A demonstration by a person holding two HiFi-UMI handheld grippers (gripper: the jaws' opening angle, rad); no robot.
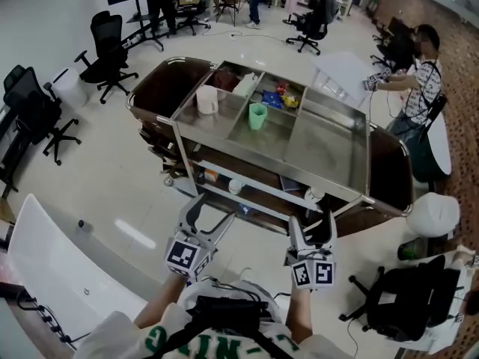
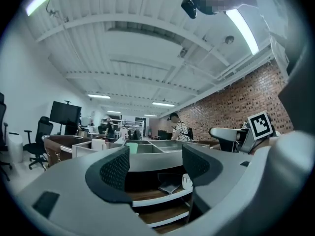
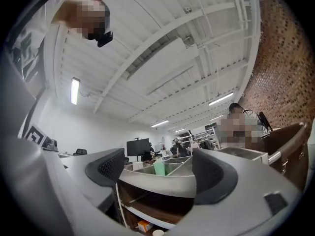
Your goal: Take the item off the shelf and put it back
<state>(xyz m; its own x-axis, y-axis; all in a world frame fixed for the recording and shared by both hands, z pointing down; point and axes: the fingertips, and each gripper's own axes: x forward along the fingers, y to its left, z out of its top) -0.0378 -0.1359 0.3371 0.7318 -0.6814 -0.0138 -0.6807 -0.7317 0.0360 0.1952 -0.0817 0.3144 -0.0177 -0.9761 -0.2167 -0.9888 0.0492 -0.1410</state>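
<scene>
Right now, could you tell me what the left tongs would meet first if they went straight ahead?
Probably the middle shelf: the open, empty left tongs frame a dark flat item and a white cup there, though depth is unclear.

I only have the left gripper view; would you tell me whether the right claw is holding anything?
Observer: No. The right claw stands open, with nothing between its jaws.
Operator: Thank you. What lies in the top trays?
Observer: Colourful packets lie in the compartment just behind the green cup.
Operator: Is there anything lower down?
Observer: An orange box sits near the bottom of the cart.
</scene>
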